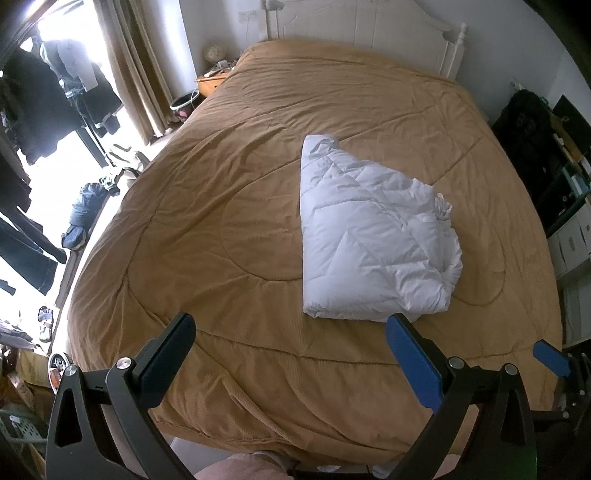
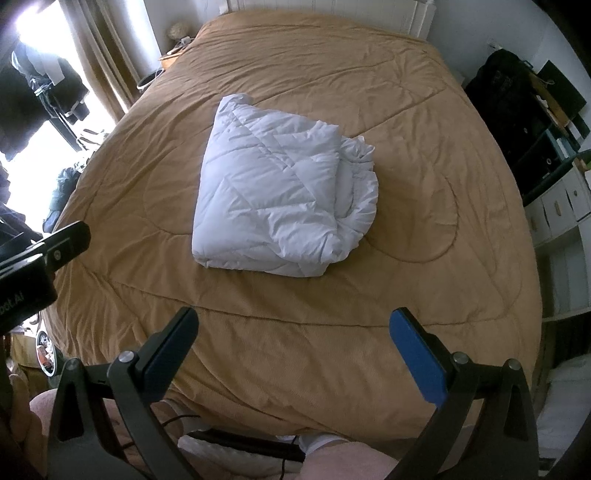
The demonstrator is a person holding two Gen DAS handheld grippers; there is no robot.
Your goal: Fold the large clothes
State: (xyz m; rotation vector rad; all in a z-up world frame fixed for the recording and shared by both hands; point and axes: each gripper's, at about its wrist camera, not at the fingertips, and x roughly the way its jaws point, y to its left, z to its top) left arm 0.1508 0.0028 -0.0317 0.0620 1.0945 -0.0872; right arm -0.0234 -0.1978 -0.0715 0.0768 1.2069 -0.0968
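Note:
A white quilted puffy garment (image 1: 373,240) lies folded into a thick bundle on the tan bedspread (image 1: 229,206), right of the bed's middle. In the right wrist view the same garment (image 2: 280,199) sits at the centre of the bedspread (image 2: 424,258), its loose layered edges facing right. My left gripper (image 1: 291,332) hovers open over the bed's near edge, short of the bundle, nothing between its fingers. My right gripper (image 2: 295,328) is open too, held back from the bundle's near edge. The other gripper's blue pad (image 1: 550,356) shows at the right edge of the left wrist view.
A white headboard (image 1: 388,29) stands at the far end. A wooden nightstand (image 1: 210,79) and curtains (image 1: 129,66) are at far left, with dark clothes hanging (image 1: 48,107). Shelves and drawers (image 2: 554,177) line the right wall. Pink-clad legs of a person (image 2: 332,461) show below.

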